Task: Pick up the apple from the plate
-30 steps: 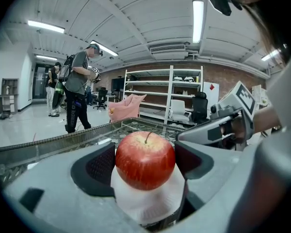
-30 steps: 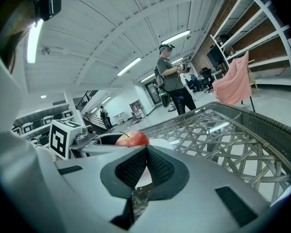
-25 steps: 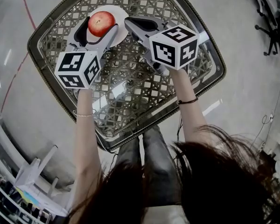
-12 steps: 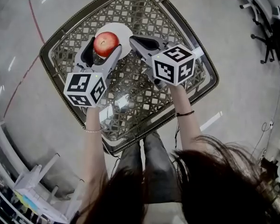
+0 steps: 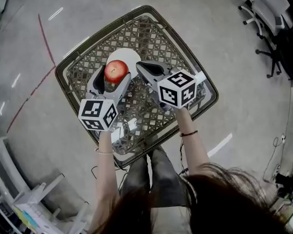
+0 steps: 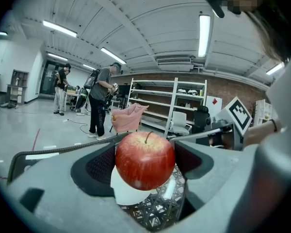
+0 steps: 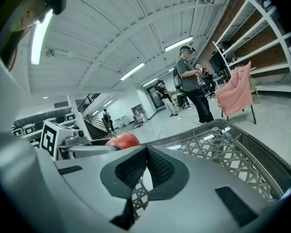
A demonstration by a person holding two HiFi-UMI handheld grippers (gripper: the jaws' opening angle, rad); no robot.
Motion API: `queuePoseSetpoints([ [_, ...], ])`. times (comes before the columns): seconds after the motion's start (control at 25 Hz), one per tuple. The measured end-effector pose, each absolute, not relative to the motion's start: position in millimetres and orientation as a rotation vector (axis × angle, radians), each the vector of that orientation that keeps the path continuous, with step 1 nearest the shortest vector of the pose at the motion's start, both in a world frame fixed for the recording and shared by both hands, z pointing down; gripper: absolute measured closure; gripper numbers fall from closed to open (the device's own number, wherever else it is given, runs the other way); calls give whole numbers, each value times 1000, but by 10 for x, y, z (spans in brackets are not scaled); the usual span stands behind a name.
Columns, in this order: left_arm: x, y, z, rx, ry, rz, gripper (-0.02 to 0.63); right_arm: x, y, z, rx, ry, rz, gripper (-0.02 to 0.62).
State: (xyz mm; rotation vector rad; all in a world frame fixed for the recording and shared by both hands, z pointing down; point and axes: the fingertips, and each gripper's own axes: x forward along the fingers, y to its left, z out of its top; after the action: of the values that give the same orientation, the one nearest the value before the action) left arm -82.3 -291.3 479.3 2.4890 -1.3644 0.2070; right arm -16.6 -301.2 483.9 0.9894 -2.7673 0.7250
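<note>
Head view: apple (image 5: pixel 116 71) is gripped by the L hand-held gripper (image 5: pixel 113 78) and raised vs. 1 s ago. The plate (image 5: pixel 131 57) is now bare, just beyond the jaws.

Left gripper view: apple sits btwn the jaws and looks clear of the plate below.

Right gripper view: R hand-held gripper (image 7: pixel 145 152) closed, empty. The pick looks done.

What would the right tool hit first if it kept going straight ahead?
Probably the white plate, just beyond the right tool's closed tips; the apple in the left tool sits left of that line. Height is unclear.
</note>
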Motion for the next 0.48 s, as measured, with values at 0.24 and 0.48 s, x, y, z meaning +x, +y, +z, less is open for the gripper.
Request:
queuePoseSetpoints([
  [0.24, -875, -2686, 4579, 2474, -1376, 187, 213, -176, -2830, 4636, 999, -2776, 720, 586],
  [0.48, -879, -2486, 4306, 2477, -1392, 142, 213, -135, -2653, 4385, 1022, -2805, 712, 586],
])
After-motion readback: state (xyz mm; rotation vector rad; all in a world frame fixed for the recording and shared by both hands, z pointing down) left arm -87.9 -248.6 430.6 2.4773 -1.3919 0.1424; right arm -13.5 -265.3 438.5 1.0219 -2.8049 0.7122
